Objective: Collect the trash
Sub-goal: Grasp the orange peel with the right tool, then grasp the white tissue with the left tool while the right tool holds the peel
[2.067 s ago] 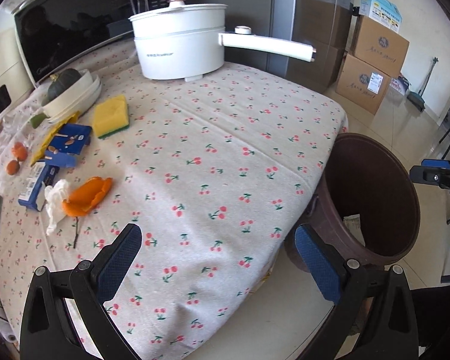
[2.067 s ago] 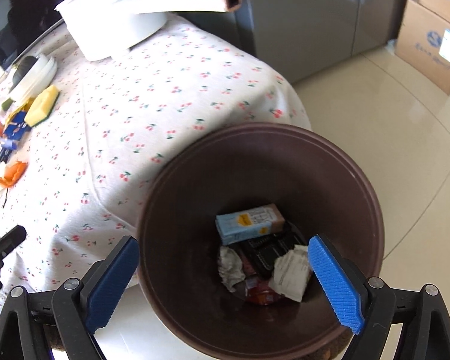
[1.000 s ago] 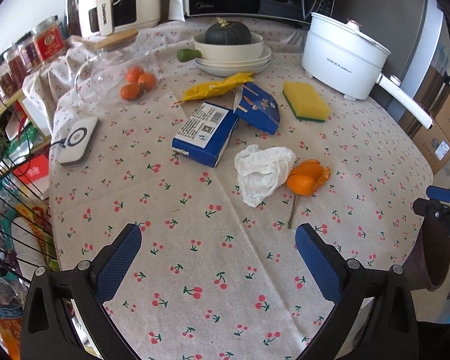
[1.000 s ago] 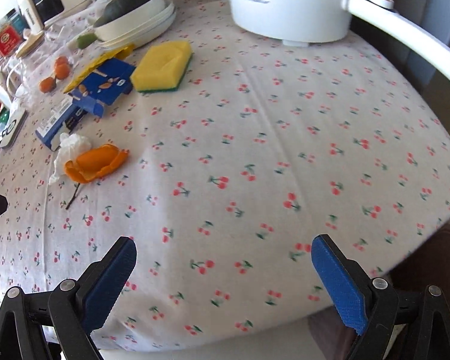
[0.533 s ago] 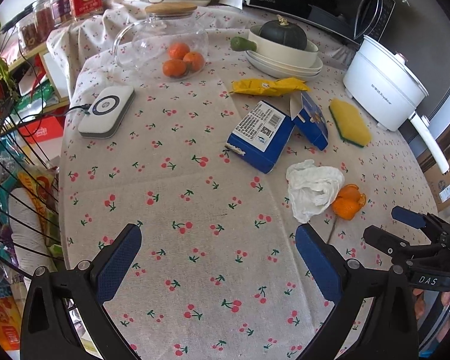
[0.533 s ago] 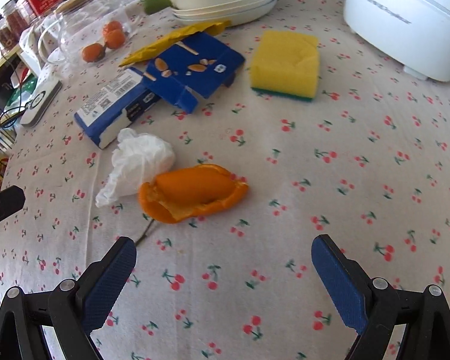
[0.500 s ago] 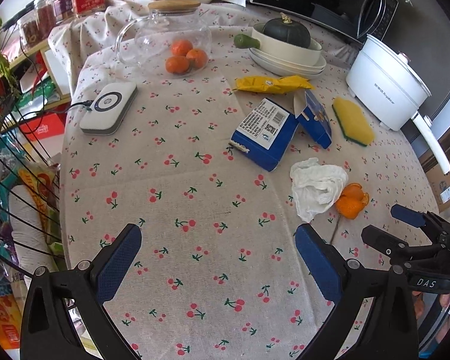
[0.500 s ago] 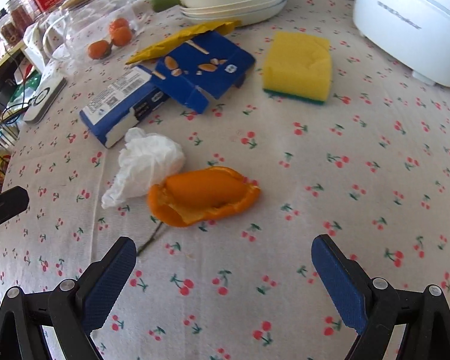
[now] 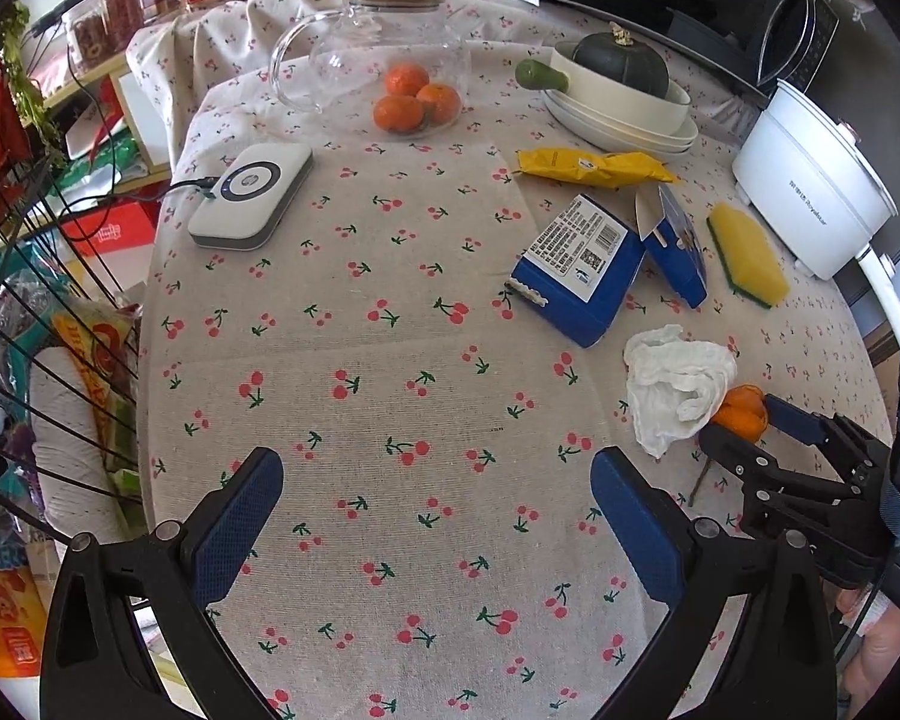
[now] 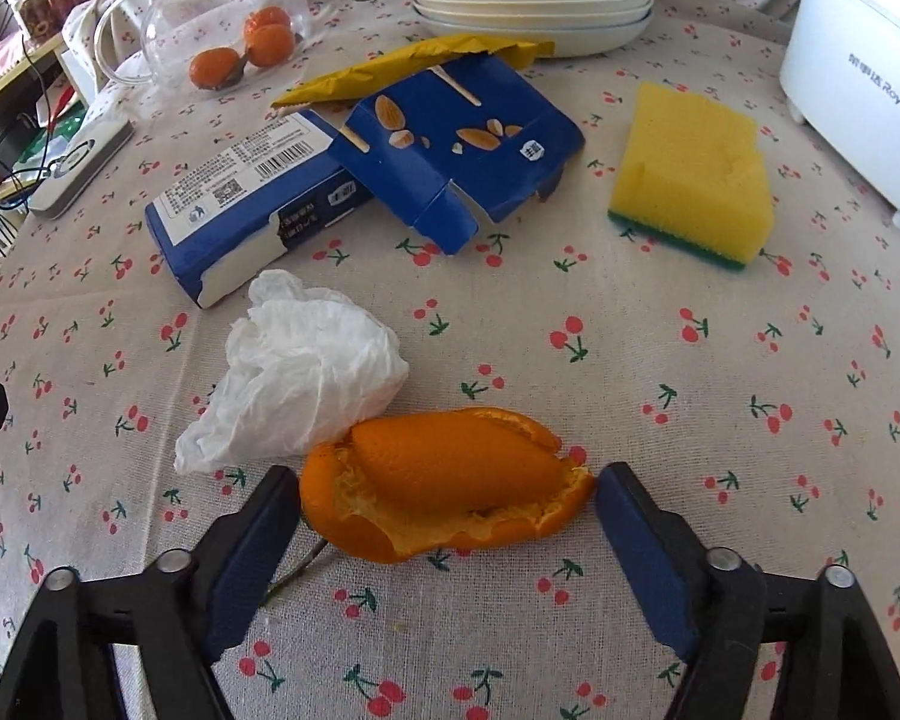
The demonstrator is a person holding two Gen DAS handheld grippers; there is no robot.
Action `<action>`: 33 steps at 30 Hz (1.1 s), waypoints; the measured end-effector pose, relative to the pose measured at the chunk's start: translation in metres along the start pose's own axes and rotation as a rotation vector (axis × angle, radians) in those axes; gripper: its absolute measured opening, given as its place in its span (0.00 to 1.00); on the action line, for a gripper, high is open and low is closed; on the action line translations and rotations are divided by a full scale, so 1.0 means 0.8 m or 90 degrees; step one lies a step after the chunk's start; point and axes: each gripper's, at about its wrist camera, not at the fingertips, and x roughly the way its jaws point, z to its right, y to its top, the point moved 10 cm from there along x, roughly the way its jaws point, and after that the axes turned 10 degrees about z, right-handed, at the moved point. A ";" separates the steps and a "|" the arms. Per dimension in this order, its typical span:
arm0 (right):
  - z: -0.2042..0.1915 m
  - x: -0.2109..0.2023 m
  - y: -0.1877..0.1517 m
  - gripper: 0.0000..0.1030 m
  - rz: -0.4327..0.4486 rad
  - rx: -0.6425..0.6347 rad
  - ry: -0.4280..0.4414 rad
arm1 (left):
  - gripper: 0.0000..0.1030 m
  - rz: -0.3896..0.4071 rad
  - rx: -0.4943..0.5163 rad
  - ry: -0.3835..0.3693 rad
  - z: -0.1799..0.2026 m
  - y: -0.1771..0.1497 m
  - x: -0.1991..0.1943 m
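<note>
Your right gripper [image 10: 447,504] sits low on the counter [image 10: 660,372] with its jaws spread wide, one blue pad at each end of the orange peel [image 10: 444,486]; whether the pads touch the peel is unclear. The peel lies on the cherry-print cloth, touching a crumpled white tissue [image 10: 306,378] at its left. Beyond them lie a blue carton [image 10: 252,204], a torn blue box [image 10: 462,150] and a yellow sponge [image 10: 690,180]. Your left gripper [image 9: 438,516] hovers open over bare cloth, holding nothing, with the tissue [image 9: 675,387] ahead to its right.
</note>
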 end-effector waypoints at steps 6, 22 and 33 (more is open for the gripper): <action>0.002 -0.019 0.001 0.52 0.005 -0.001 0.021 | 1.00 -0.007 0.017 0.014 0.026 -0.001 0.005; 0.121 -0.107 -0.028 0.50 0.014 0.061 -0.051 | 0.90 0.001 0.004 -0.082 0.149 0.000 0.054; 0.162 -0.147 -0.049 0.50 0.016 0.093 -0.071 | 0.37 0.031 0.061 -0.106 0.173 -0.001 0.059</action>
